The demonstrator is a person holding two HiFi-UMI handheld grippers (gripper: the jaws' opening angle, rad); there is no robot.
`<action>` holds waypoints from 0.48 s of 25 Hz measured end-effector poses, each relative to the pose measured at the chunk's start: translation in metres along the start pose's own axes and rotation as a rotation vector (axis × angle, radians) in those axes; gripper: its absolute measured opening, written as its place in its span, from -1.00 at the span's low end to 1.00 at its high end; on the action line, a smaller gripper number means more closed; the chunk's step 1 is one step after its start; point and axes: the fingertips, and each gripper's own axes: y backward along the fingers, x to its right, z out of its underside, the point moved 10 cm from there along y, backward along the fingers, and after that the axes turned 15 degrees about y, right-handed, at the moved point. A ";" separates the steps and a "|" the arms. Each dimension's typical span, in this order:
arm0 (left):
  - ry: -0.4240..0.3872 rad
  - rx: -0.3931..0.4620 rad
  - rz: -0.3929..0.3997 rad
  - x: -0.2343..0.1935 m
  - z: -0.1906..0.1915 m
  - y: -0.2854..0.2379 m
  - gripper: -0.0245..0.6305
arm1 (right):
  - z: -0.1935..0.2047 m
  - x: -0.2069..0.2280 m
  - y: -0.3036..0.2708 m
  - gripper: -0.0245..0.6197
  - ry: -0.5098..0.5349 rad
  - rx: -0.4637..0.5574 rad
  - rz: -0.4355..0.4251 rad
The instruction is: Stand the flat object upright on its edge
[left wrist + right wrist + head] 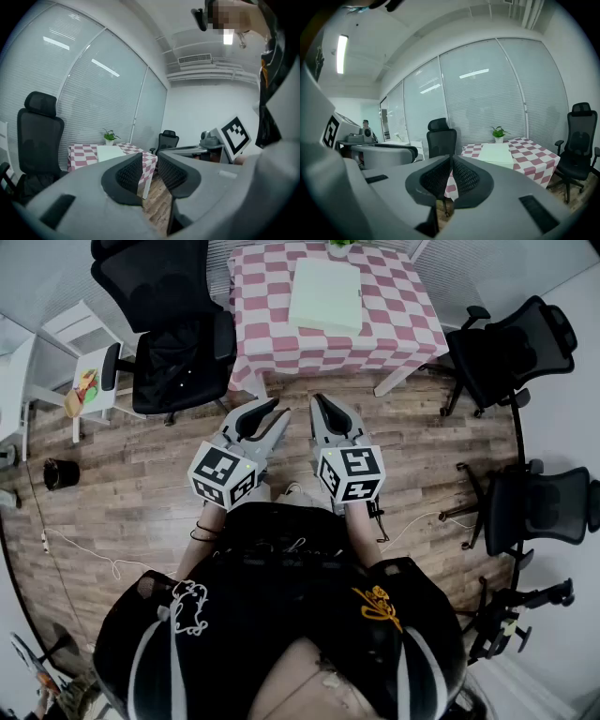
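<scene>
Both left gripper (277, 412) and right gripper (322, 403) have fingers closed on nothing.

The left gripper (150, 158) has its grey jaws, padded in black mesh, drawn nearly together (only a sliver of wooden floor (157, 206) shows between them). Beyond stands a table in a pink-and-white checked cloth (79, 153). A flat white rectangular slab (111, 152) lies on it, with a small green potted plant (110, 136) at the table's far edge.
</scene>
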 end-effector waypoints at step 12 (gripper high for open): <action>0.001 -0.002 -0.015 -0.002 0.000 0.002 -0.59 | 0.001 0.000 0.001 -0.84 -0.001 0.018 0.000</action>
